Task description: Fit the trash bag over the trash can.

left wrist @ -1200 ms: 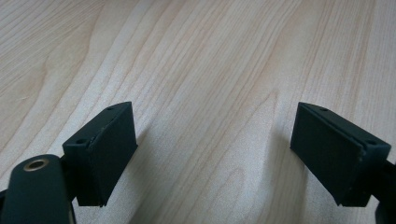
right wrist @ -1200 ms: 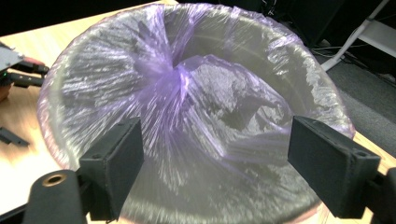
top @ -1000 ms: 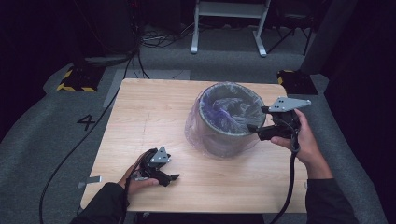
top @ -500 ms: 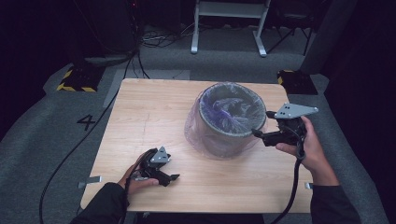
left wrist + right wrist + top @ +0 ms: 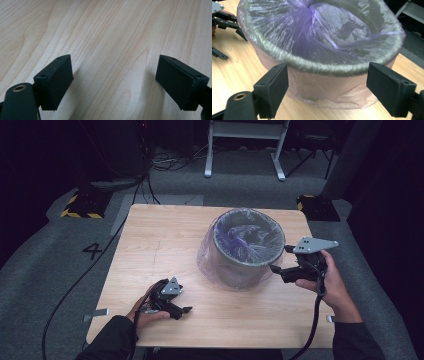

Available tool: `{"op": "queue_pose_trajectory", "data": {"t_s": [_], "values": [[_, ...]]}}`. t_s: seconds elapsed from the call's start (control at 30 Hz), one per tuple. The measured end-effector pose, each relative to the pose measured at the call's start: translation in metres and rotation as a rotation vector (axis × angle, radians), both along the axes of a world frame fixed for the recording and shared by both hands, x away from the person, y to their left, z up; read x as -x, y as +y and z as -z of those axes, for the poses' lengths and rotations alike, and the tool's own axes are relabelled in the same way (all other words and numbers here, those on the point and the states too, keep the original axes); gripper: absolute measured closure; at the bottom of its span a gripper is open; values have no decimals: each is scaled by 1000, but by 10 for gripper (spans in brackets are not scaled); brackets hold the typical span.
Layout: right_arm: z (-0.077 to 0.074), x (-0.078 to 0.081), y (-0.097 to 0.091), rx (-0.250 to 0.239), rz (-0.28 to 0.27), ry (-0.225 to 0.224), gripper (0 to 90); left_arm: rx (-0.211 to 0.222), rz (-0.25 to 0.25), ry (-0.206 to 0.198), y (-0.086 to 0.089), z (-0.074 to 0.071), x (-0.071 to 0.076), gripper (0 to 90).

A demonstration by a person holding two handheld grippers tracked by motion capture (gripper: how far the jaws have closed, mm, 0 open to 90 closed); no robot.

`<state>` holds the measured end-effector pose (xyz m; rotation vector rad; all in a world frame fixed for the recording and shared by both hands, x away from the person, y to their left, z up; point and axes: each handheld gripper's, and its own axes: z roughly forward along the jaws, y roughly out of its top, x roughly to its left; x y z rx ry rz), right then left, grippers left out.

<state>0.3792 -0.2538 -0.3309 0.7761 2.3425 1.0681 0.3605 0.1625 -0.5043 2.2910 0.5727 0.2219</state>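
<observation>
The bin (image 5: 248, 251) stands upright on the surface (image 5: 160, 245), mouth up, lined with a purple bag (image 5: 312, 32) draped over its rim. The right claw (image 5: 281, 261) is held level toward the bin's side just below the rim, jaws spread and empty. The left claw (image 5: 184, 310), well apart, rests low on the surface, jaws wide open.

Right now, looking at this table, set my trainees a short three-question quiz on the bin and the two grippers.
1. True or false: the bin is lined with a plastic bag.
2. Which gripper is nearer the bin: A left, B right?
3. What lies between the left gripper jaws?

Key: 1 true. 2 B, the right gripper, open by the rim. 3 Nothing; bare wooden table, jaws open.
</observation>
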Motion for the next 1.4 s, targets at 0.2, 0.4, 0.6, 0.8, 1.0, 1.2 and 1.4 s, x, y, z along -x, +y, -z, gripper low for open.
{"op": "queue_pose_trajectory", "data": {"t_s": [0.2,0.4,0.6,0.8,1.0,1.2,1.4], "values": [[8,1,-1,23,3,1,174,0,0,0,0,0,0,139],[16,0,-2,46,10,13,175,0,0,0,0,0,0,140],[29,0,-5,61,16,42,176,0,0,0,0,0,0,140],[41,0,-6,82,15,63,176,0,0,0,0,0,0,139],[52,1,-8,102,18,82,176,0,0,0,0,0,0,139],[63,1,-9,129,21,101,174,0,0,0,0,0,0,139],[75,1,-11,145,36,124,176,0,0,0,0,0,0,139]]}}
